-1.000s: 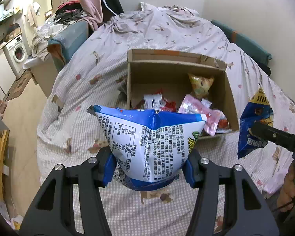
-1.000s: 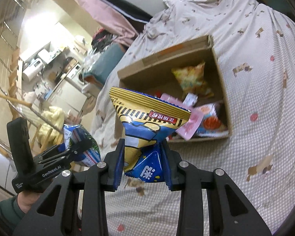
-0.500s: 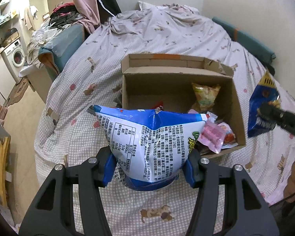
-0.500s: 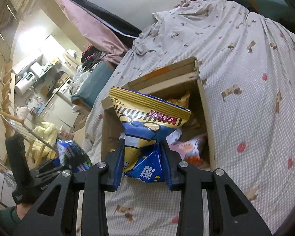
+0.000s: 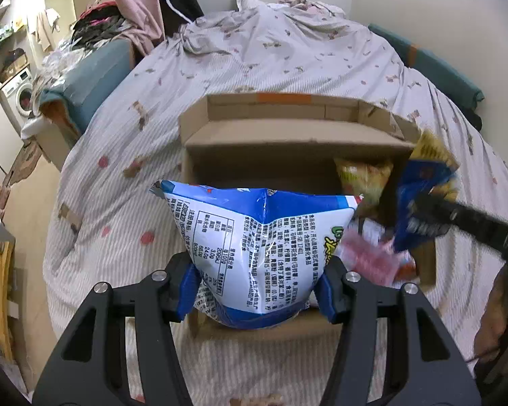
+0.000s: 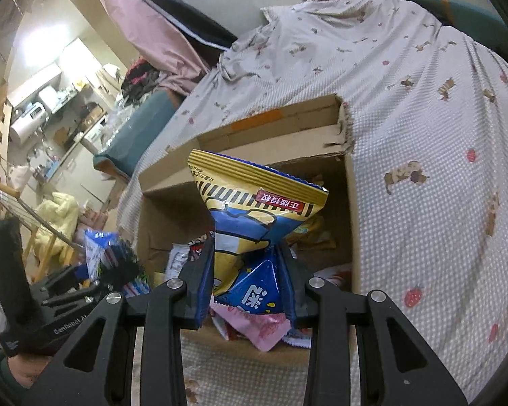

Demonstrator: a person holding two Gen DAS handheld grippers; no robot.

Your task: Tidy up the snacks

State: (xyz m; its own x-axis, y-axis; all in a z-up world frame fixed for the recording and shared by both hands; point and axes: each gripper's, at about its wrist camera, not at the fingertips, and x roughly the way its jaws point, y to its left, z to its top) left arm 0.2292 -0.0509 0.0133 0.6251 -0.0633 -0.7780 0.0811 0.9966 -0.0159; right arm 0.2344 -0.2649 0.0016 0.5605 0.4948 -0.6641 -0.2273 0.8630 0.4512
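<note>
Over the cardboard box (image 5: 288, 135) mid-frame, left tool (image 5: 257, 291) clamps the blue-white bag (image 5: 257, 237), right tool (image 6: 245, 284) pinches the yellow-blue bag (image 6: 254, 209); lower both well inside before letting go.

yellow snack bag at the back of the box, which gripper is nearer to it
Right. The right gripper and its bag hang beside the yellow snack bag over the box; the left gripper is back at the near wall.
</note>
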